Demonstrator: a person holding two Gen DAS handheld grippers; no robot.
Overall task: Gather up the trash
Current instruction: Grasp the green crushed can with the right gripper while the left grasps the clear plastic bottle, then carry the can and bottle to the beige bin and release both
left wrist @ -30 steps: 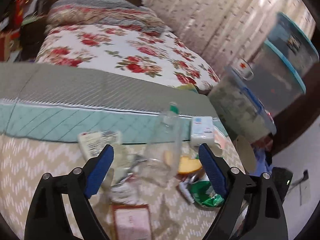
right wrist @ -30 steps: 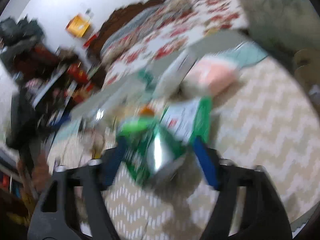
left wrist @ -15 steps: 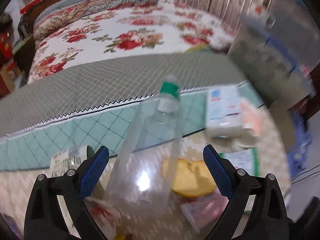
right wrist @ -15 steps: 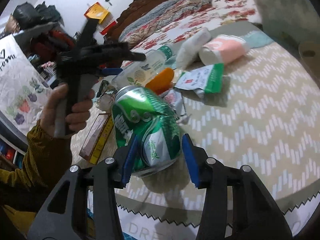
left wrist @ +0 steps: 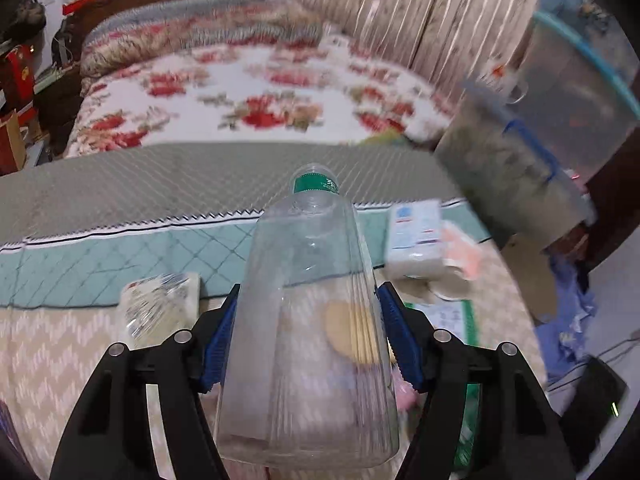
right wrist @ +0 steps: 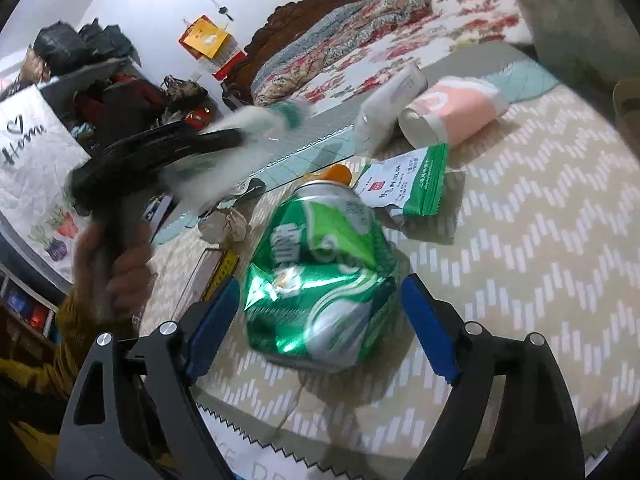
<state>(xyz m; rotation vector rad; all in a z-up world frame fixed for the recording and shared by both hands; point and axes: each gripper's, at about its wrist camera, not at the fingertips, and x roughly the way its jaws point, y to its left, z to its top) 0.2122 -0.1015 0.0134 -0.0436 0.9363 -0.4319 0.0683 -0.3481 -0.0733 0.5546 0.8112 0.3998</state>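
Observation:
A clear plastic bottle [left wrist: 308,360] with a green neck band stands between the blue pads of my left gripper [left wrist: 309,291]. The jaws are closing and the pads touch its sides. The right wrist view shows that gripper [right wrist: 160,152] as a blur in a person's hand [right wrist: 116,264], with the bottle [right wrist: 248,128] off the mat. A crushed green can [right wrist: 320,240] rests on the zigzag mat [right wrist: 520,260]. My right gripper [right wrist: 320,282] straddles the can, jaws opening, with a gap on each side.
On the mat lie a green-and-white sachet [right wrist: 408,184], a pink tissue pack [right wrist: 452,116], a white pack [left wrist: 416,236], a crinkled packet [left wrist: 160,304] and a small box [right wrist: 216,276]. Stacked plastic tubs [left wrist: 520,168] stand right; a floral bed [left wrist: 260,96] lies behind.
My left gripper moved in around the bottle and its jaws narrowed onto it. My right gripper's jaws spread away from the green can they had been gripping.

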